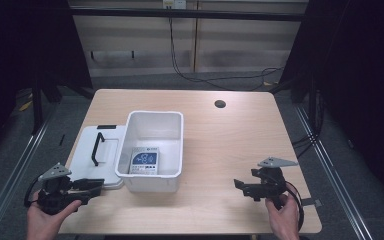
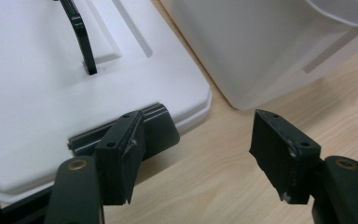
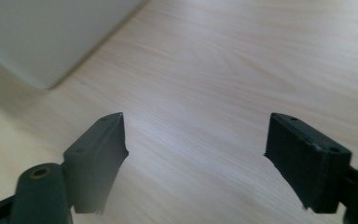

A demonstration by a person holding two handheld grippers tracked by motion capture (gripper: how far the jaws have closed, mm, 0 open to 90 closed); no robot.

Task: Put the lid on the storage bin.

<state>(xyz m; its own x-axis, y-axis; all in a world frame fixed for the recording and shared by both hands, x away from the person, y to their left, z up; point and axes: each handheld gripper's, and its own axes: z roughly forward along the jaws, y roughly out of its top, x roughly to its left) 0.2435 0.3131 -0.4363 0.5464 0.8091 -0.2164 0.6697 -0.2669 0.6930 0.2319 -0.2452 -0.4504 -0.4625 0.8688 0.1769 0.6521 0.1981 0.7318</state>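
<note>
Lid point(image 1: 96, 156) is the thing we're closest to here: it's a flat white lid with a black handle point(image 1: 97, 148), lying on the table point(image 1: 230, 145) just left of the bin point(image 1: 156, 150) and right up against it. The bin's a white open tub sitting around the middle of the table, and there's a blue and white packet point(image 1: 145, 162) lying in the bottom of it, toward our side.

Our left gripper point(image 1: 87, 187) sits at the lid's near right corner, jaws wide apart and holding nothing. In the left gripper view the gripper point(image 2: 193, 144) has one jaw over the lid's black latch point(image 2: 135, 133) at the edge, the other out over bare wood, with the bin's wall point(image 2: 256, 46) just beyond. Can't tell if the jaw actually touches the latch.

Our right gripper point(image 1: 245, 187) is well apart from the lid, off to the right of the bin near the table's front edge. Right gripper view shows it point(image 3: 196, 154) spread open too, empty, just over the wood.
</note>
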